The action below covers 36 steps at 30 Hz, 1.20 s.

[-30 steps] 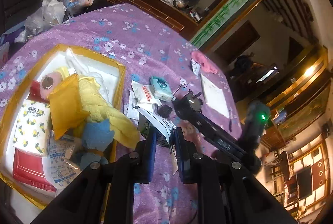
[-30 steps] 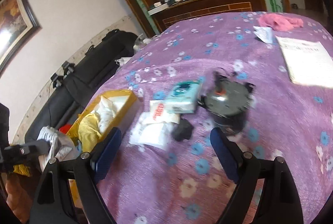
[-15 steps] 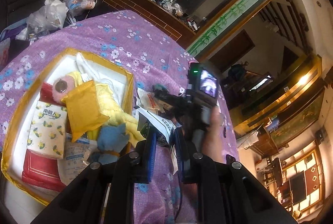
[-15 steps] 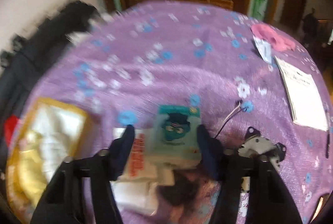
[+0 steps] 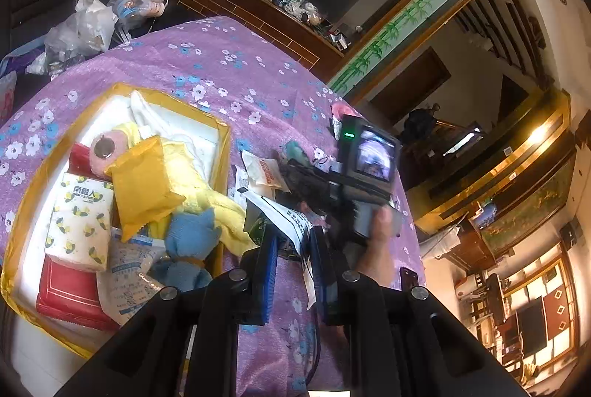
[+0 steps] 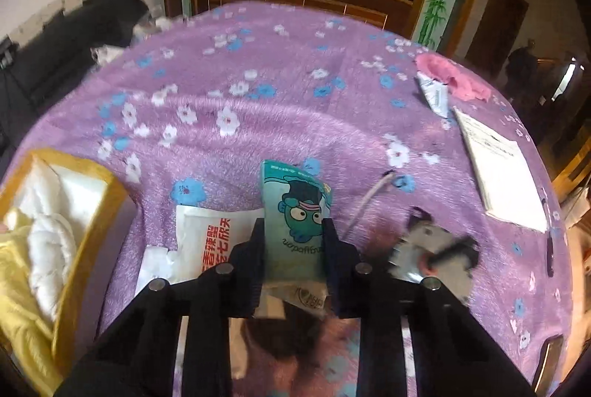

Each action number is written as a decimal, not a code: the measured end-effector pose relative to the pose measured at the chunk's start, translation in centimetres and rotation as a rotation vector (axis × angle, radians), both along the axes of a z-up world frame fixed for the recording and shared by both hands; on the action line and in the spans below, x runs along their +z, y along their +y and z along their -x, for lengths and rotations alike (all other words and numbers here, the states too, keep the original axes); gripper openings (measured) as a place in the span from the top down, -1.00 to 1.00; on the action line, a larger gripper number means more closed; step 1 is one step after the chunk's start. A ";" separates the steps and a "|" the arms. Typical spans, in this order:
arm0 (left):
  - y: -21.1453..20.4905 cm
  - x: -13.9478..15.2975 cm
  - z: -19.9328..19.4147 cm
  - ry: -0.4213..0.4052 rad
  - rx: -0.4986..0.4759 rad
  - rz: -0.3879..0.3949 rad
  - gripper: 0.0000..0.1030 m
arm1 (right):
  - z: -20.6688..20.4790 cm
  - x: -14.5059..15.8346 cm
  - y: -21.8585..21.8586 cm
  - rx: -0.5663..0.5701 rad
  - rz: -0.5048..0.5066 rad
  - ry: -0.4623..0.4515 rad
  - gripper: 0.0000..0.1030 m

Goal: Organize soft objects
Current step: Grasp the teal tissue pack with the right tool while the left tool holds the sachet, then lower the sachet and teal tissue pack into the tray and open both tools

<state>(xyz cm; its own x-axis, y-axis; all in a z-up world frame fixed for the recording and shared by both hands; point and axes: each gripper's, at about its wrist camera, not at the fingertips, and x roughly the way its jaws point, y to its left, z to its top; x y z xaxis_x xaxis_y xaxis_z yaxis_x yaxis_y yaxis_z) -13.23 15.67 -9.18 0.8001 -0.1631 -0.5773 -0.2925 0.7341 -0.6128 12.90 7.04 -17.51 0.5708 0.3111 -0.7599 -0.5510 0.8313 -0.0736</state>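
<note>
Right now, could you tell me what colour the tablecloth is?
The tablecloth is purple with blue and white flowers, clearest in the right wrist view.

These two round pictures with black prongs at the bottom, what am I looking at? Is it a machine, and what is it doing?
There is no robot here. A person holds a two-fingered tool in each hand, and each tool carries a wide-angle camera looking along its fingers.

The left camera shows the left hand-held gripper, shut on a white printed packet. Beside it is a yellow-rimmed box already filled with soft things: a tissue pack, a yellow pouch, a blue plush toy. You also see the person's other hand holding the second tool.

The right camera shows the right hand-held gripper closing around a teal cartoon packet on the purple flowered tablecloth. A white packet with red lettering lies beside it.
</note>
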 end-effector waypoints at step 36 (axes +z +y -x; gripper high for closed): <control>13.7 -3.4 -1.5 0.131 0.245 -0.087 0.68 | 8.0 2.8 6.7 0.452 -0.330 0.222 0.42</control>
<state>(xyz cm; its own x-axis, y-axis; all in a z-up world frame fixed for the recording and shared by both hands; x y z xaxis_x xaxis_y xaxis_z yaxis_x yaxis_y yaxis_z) -11.70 29.35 -12.55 0.7273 0.0801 -0.6817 -0.5398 0.6802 -0.4960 4.93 13.70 -14.69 0.1652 0.7256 -0.6680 -0.8279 0.4701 0.3059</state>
